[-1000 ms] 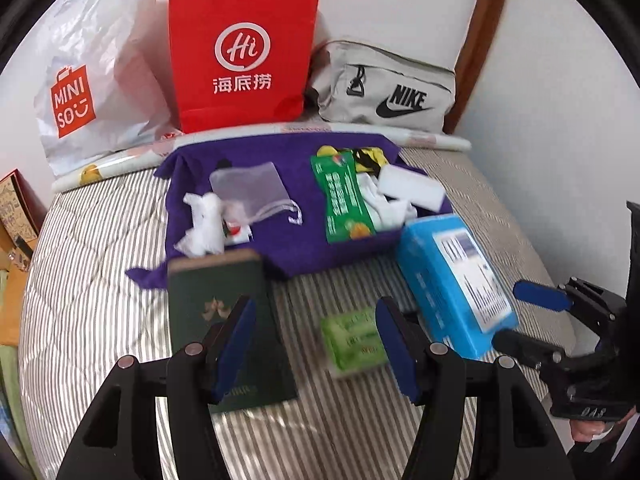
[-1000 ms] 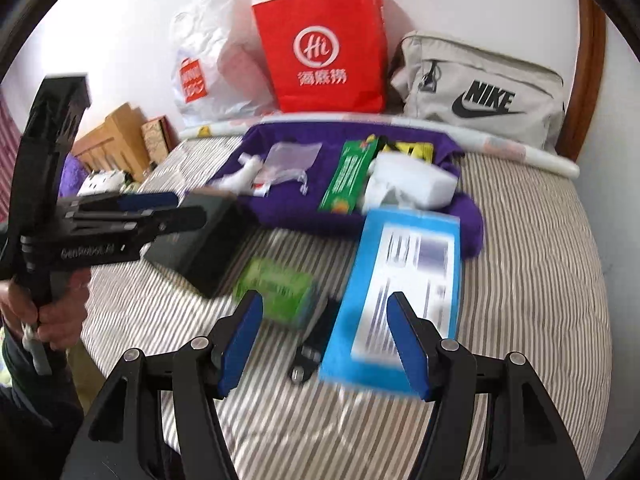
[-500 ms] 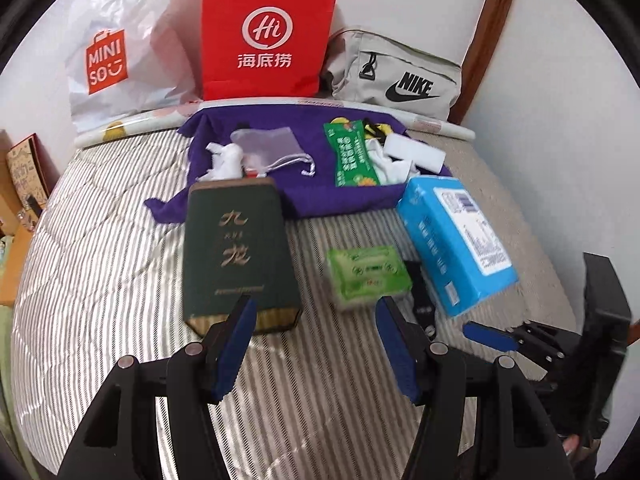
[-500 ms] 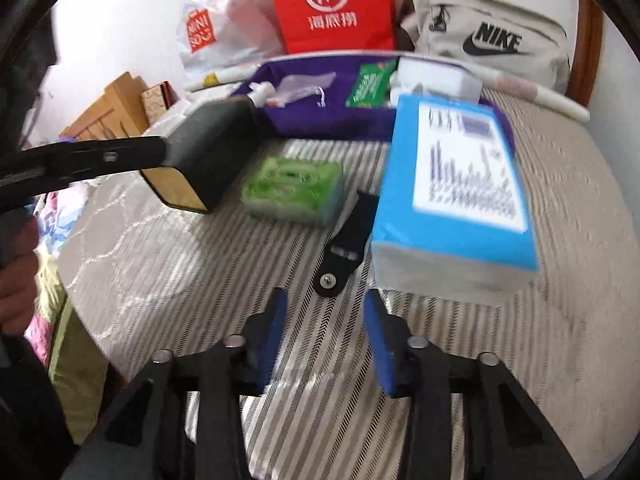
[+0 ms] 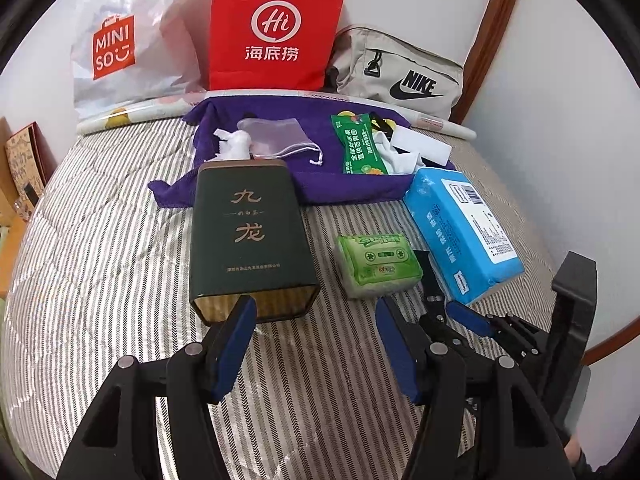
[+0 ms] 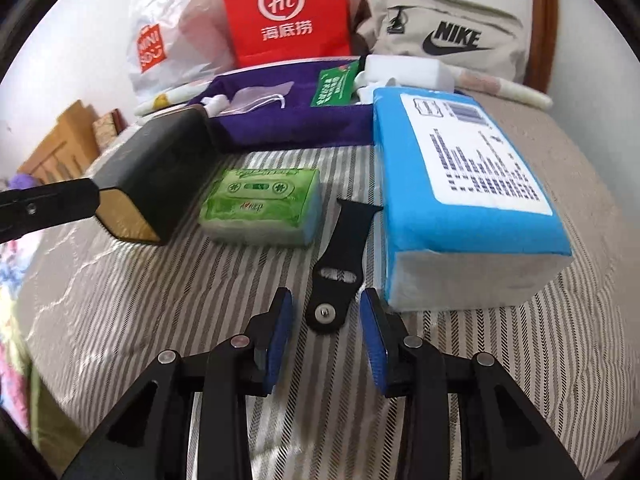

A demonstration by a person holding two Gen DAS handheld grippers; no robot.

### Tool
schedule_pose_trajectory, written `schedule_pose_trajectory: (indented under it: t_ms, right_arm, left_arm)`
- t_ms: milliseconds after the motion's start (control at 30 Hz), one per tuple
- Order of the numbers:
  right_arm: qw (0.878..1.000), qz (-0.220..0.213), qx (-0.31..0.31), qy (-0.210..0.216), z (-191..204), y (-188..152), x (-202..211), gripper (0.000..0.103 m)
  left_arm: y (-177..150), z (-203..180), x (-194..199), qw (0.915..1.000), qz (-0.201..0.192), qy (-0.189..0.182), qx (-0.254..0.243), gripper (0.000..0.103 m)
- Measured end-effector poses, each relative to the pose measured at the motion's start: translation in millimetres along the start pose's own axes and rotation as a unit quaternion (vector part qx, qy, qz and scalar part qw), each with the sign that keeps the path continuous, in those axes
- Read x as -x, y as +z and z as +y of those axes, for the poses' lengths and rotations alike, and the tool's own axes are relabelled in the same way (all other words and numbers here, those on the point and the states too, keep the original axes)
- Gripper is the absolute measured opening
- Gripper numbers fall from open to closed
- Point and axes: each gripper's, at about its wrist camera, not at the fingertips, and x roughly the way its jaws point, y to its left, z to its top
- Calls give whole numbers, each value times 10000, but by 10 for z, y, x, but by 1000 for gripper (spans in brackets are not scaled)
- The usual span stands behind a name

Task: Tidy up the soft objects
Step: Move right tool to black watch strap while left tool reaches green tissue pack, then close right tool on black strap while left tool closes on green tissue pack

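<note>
The bed wears a grey-and-white striped quilted cover, and soft daylight falls across it. Plain white walls close it in at the head and along the right side. A curved brown wooden headboard frame rises in the corner. Off to the left, low wooden furniture stands beside the bed, blurred.

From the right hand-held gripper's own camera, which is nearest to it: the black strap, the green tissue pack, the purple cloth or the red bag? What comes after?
1. Black strap, just ahead, its end between the fingers.
2. Green tissue pack, ahead to the left.
3. Purple cloth, farther back, centre.
4. Red bag, at the wall, farthest.
</note>
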Motion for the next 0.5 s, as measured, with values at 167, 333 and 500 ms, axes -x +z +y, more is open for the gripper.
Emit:
schedule_pose_trajectory:
  t_ms: [167, 333, 500]
  right_arm:
    - [9995, 102, 291, -14, -28, 1, 13, 22]
    - [9984, 388, 338, 251, -159, -137, 160, 21]
    - [9967, 487, 572, 296, -193, -349, 332, 21]
  left_arm:
    - [14, 5, -41, 9999, 51, -83, -39, 60]
    - [86, -199, -114, 9990, 118, -282, -339, 61]
    - [243, -509, -176, 9976, 130, -257, -622, 65]
